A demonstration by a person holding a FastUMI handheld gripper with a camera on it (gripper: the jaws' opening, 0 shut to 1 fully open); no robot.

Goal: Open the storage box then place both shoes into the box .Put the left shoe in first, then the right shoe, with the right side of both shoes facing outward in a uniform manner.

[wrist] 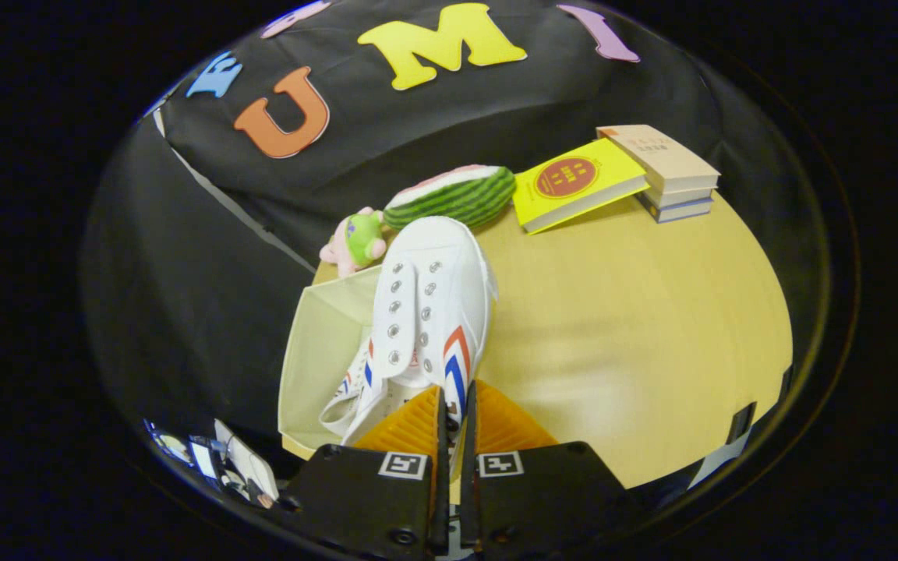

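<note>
- The wooden table spreads out ahead of my fingers and to their right; the storage box sits at its near left corner, open-topped, just ahead of my fingers and a little to their left.
- Inside the box, one white shoe with red and blue stripes already lies low against the near wall; I judge this to be the left shoe, so the first placement looks done.
- The second white shoe hangs from my gripper, its long axis running straight away from me, toe pointing toward the far end of the table, heel between my fingers. It hovers over the right-hand rim of the box, partly above the opening, partly above the table.
- My fingers are nearly closed, both pressing the heel collar of this shoe between them.
- The move ahead, as I judge it, turns on shifting the shoe leftward and down so it clears the rim and settles beside the first.
- Beyond the shoe's toe: a watermelon-slice plush, a small pink-and-green toy, a yellow book, stacked books.
</note>
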